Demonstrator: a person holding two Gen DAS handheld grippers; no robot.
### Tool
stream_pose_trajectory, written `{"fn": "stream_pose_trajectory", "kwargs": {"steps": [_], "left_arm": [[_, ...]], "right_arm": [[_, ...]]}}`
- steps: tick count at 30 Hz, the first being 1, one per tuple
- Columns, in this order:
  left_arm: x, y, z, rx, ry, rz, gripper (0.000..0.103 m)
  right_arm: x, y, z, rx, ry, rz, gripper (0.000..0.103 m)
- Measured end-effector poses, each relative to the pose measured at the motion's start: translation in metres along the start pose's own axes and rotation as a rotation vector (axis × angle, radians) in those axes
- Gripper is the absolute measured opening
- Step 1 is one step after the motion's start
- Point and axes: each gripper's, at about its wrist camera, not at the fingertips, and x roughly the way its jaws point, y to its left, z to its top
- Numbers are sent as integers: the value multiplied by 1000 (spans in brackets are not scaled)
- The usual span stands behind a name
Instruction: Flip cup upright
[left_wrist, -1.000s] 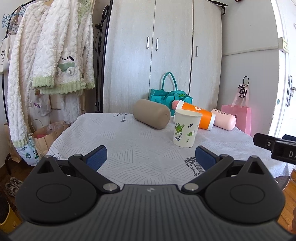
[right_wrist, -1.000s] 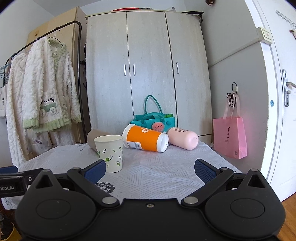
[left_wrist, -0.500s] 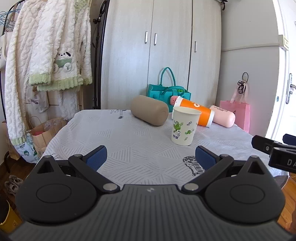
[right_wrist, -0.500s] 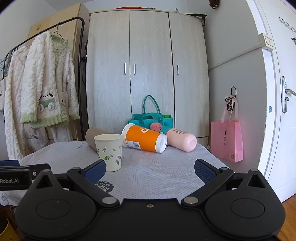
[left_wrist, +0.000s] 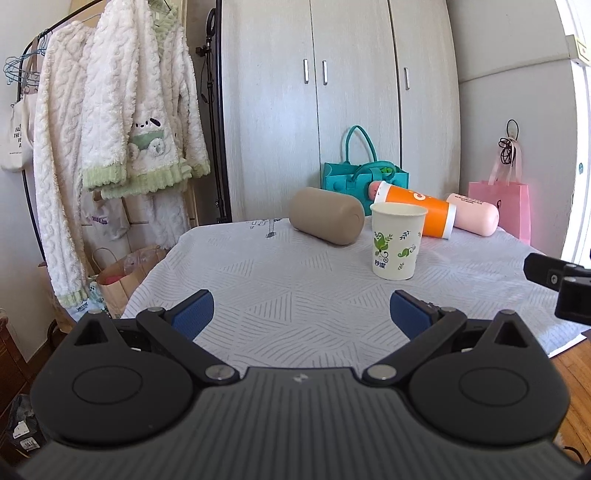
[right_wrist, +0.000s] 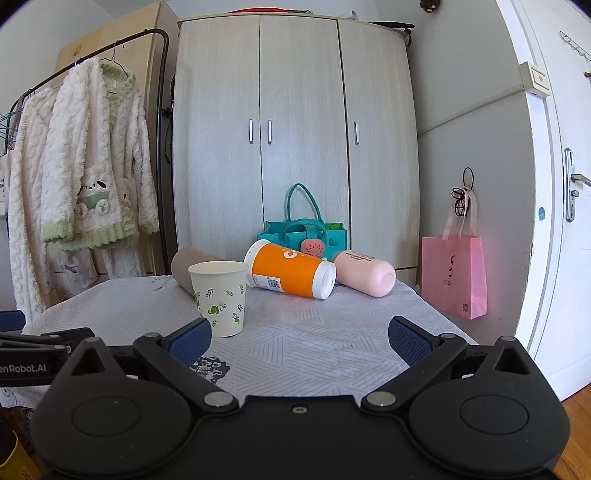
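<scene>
A white paper cup with green leaf prints stands upright, mouth up, on the grey patterned tablecloth; it also shows in the right wrist view. My left gripper is open and empty, low over the near part of the table, well short of the cup. My right gripper is open and empty, near the table's front edge, with the cup just beyond its left finger. The right gripper's body shows at the right edge of the left wrist view.
Three cups lie on their sides at the back: a tan one, an orange one with a white lid and a pink one. A teal bag stands behind them. A clothes rack stands left, a pink bag hangs right.
Both grippers have drawn back and shifted slightly, so the view has moved a little. The paper cup and the lying cups have not moved. Both grippers stay open.
</scene>
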Motion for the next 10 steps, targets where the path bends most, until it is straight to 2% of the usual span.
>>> {"fn": "stream_pose_trajectory", "kwargs": {"steps": [6,10], "left_arm": [[-1,5,1,-31,0,31,103],[0,9,2,-48,7,24,103]], "right_arm": [[1,0,0,0,2,-1,103],[3,-1,0,6,3,-3,103]]}}
